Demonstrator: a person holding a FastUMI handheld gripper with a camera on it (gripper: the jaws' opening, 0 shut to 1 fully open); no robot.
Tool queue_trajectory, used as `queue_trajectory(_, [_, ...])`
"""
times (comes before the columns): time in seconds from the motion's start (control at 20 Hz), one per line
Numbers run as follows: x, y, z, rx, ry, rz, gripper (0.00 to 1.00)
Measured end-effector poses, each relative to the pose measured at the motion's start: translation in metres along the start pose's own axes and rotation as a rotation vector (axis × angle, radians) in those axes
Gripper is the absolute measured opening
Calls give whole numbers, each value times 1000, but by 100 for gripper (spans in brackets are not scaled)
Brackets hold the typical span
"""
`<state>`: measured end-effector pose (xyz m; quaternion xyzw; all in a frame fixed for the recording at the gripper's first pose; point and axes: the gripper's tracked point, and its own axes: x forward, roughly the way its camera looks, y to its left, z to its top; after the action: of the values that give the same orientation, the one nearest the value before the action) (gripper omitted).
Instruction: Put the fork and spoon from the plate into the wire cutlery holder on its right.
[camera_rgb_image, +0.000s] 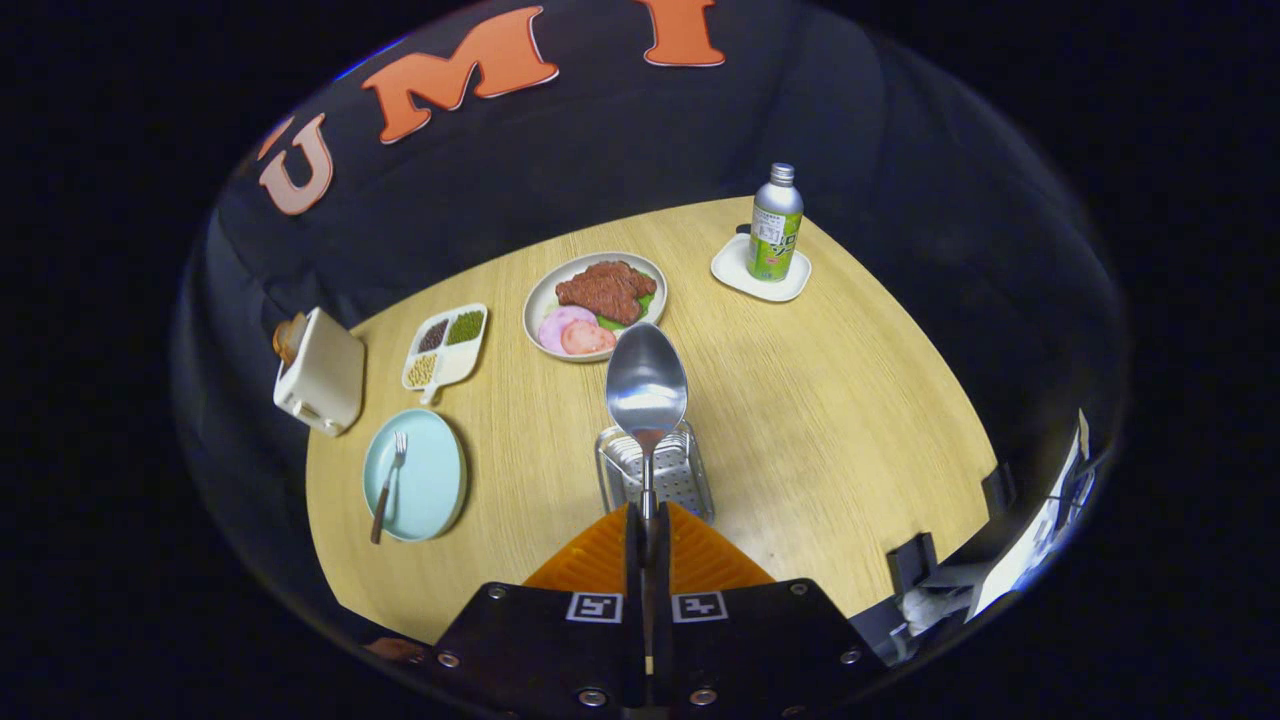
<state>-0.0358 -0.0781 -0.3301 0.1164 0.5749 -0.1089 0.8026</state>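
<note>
On the far left of the round wooden worktop (820, 400), you have a cream toaster (320, 372) with a slice of bread poking out of its top. Just right of it sits a white divided dish of beans and seeds (446, 347). Nearer to you from that dish lies the pale blue round plate (435, 480), and the wooden-handled metal fork (388, 484) rests on it, tines pointing away from you, handle end overhanging the near rim. Further right and beyond is a cream plate of brown meat and pink ham slices (595, 305). Your fingers (648, 520) are closed tight on the thin stem of the shiny metal spoon (646, 385), both pressing on it, so the bowl stands out ahead of them. Directly under the spoon sits the rectangular wire cutlery holder (683, 478), just ahead of the fingers and to the right of the blue plate. Far right, well beyond, a green-labelled metal bottle (776, 224) stands upright on a small white square coaster (740, 272).
</note>
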Motion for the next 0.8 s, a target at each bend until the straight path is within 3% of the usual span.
queue_trajectory(0.45, [13, -22, -35, -296, 222, -36, 4])
queue_trajectory(0.8, [17, -13, -17, -256, 225, -21, 8])
